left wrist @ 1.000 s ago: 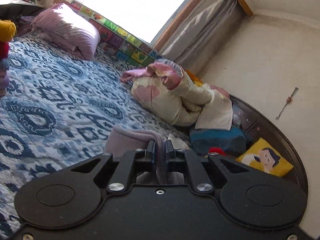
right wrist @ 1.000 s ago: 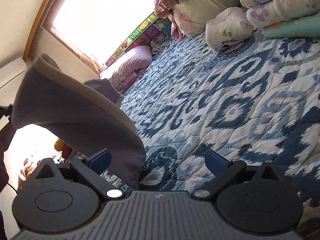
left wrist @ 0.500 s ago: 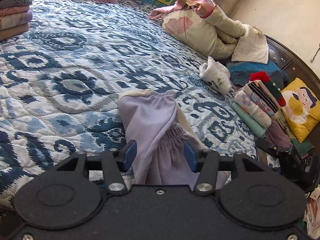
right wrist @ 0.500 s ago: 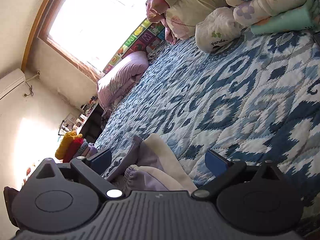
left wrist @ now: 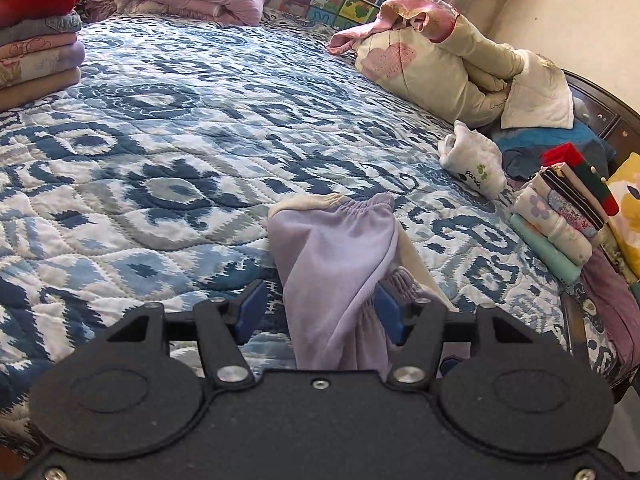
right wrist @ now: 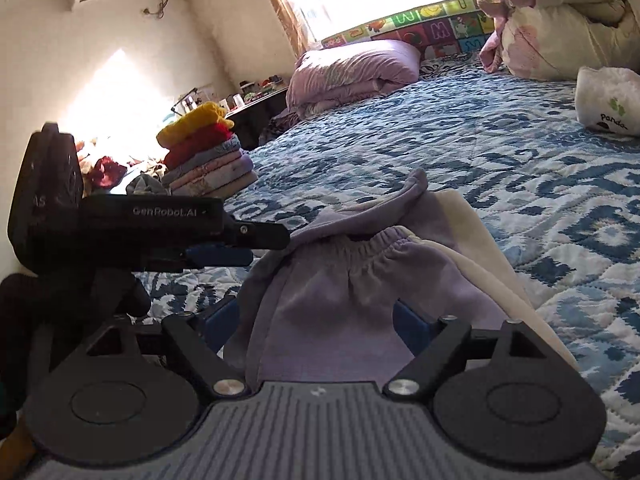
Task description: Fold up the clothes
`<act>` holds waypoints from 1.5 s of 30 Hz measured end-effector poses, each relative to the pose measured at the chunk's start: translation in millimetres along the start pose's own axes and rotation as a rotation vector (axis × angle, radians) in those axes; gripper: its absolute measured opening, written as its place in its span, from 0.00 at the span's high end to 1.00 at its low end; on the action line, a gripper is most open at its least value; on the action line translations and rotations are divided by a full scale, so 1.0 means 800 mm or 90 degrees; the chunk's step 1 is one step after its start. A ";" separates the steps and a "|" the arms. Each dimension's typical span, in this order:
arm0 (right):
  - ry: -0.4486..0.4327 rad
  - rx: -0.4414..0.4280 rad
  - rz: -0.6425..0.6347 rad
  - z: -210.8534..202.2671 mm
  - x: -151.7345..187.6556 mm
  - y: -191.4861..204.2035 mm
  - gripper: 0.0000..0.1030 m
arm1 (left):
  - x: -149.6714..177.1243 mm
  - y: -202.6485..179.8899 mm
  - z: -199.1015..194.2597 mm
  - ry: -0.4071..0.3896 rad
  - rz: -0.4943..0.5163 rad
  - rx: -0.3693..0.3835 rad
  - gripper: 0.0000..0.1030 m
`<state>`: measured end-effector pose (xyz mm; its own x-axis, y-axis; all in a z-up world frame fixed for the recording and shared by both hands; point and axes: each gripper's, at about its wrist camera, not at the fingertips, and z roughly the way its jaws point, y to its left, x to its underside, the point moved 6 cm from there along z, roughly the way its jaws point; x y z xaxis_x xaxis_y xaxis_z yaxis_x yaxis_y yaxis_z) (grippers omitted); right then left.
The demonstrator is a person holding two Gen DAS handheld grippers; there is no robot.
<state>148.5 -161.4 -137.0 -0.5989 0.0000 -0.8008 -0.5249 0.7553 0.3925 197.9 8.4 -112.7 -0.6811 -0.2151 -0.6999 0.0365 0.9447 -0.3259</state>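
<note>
Two grippers are over the bed (left wrist: 168,152), which fills most of both views with its blue and white quilt. On it, at the lower centre of each frame, lies the lilac garment (left wrist: 340,256), small trousers or similar with an elastic edge and a cream lining that shows at its right side.

Your left gripper (left wrist: 318,312) has its jaws spread, and the cloth passes up between them; it seems to touch the right pad, but nothing is pinched. Your right gripper (right wrist: 316,320) is also spread wide, with the cloth lying loose between its fingers. So neither claw holds the garment now, as far as I can judge.

What could go wrong: the piece is bunched and one layer stands up in a hump. If you close on that hump, you may catch only one layer, and the fold will come out crooked. If you close low, you may pinch the quilt together with it.

The folded stack (left wrist: 38,40) at the upper left and the second pile (left wrist: 560,220) at the right edge are well apart from the work.

Hidden things: the near part of the garment is under both gripper bodies, so its full shape is not clear. The panda item (left wrist: 476,160) is too crumpled to identify.
</note>
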 end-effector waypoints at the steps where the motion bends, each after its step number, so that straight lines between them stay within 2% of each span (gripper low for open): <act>1: 0.007 0.004 -0.016 0.008 0.002 0.007 0.23 | -0.003 0.000 0.007 0.011 0.003 0.003 0.43; 4: 0.018 0.018 -0.050 0.029 0.004 0.020 0.23 | -0.012 -0.004 0.027 0.041 0.020 0.015 0.43; 7: 0.027 0.039 -0.062 0.045 0.005 0.023 0.25 | -0.020 -0.017 0.044 0.061 0.077 0.002 0.43; 10: 0.041 0.040 -0.047 0.057 0.009 0.016 0.46 | -0.019 -0.024 0.060 0.091 0.117 -0.010 0.43; 11: 0.044 0.039 -0.043 0.059 0.011 0.014 0.56 | -0.018 -0.024 0.066 0.102 0.122 -0.012 0.43; 12: 0.043 0.042 -0.039 0.059 0.012 0.012 0.62 | -0.017 -0.021 0.071 0.107 0.116 -0.014 0.45; 13: 0.042 0.044 -0.036 0.059 0.013 0.010 0.65 | -0.017 -0.016 0.070 0.104 0.096 -0.008 0.57; 15: 0.035 0.044 -0.025 0.055 0.014 0.006 0.78 | -0.017 -0.005 0.068 0.095 0.051 0.007 0.72; 16: 0.030 0.042 -0.017 0.051 0.015 0.004 0.81 | -0.017 0.000 0.067 0.091 0.029 0.015 0.80; 18: 0.007 0.046 0.011 0.033 0.013 -0.004 0.88 | -0.018 0.009 0.058 0.071 -0.009 0.015 0.85; 21: -0.028 0.051 0.053 0.007 0.011 -0.017 0.90 | -0.019 0.026 0.044 0.048 -0.070 0.018 0.88; 24: -0.064 0.056 0.098 -0.020 0.009 -0.032 0.90 | -0.013 0.055 0.023 0.018 -0.116 0.006 0.89; 27: -0.135 0.069 0.192 -0.064 0.001 -0.074 0.90 | -0.002 0.087 0.003 0.002 -0.175 -0.007 0.90; 30: -0.218 0.090 0.290 -0.113 -0.004 -0.124 0.90 | 0.014 0.112 -0.012 0.012 -0.224 -0.010 0.90; 33: -0.284 0.122 0.369 -0.151 -0.002 -0.170 0.90 | 0.033 0.125 -0.020 0.048 -0.245 -0.006 0.88; 35: -0.296 0.140 0.405 -0.164 0.006 -0.192 0.90 | 0.037 0.124 -0.024 0.054 -0.232 -0.001 0.70; 36: -0.298 0.149 0.419 -0.168 0.011 -0.201 0.90 | 0.038 0.126 -0.026 0.052 -0.234 -0.002 0.46; 37: -0.291 0.156 0.428 -0.169 0.017 -0.206 0.90 | 0.036 0.127 -0.027 0.045 -0.234 -0.003 0.40; 40: -0.271 0.172 0.446 -0.167 0.032 -0.217 0.90 | 0.026 0.125 -0.027 0.025 -0.222 -0.007 0.39; 43: -0.255 0.173 0.447 -0.167 0.038 -0.216 0.78 | 0.011 0.113 -0.015 0.018 -0.178 -0.009 0.36; 45: -0.262 0.175 0.451 -0.168 0.039 -0.215 0.35 | 0.004 0.100 0.008 0.041 -0.123 -0.035 0.33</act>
<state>138.8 -379.2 -168.2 -0.4347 0.7283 -0.5296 0.0858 0.6189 0.7807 203.8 81.8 -145.1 -0.7169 -0.3794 -0.5849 -0.1388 0.8998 -0.4136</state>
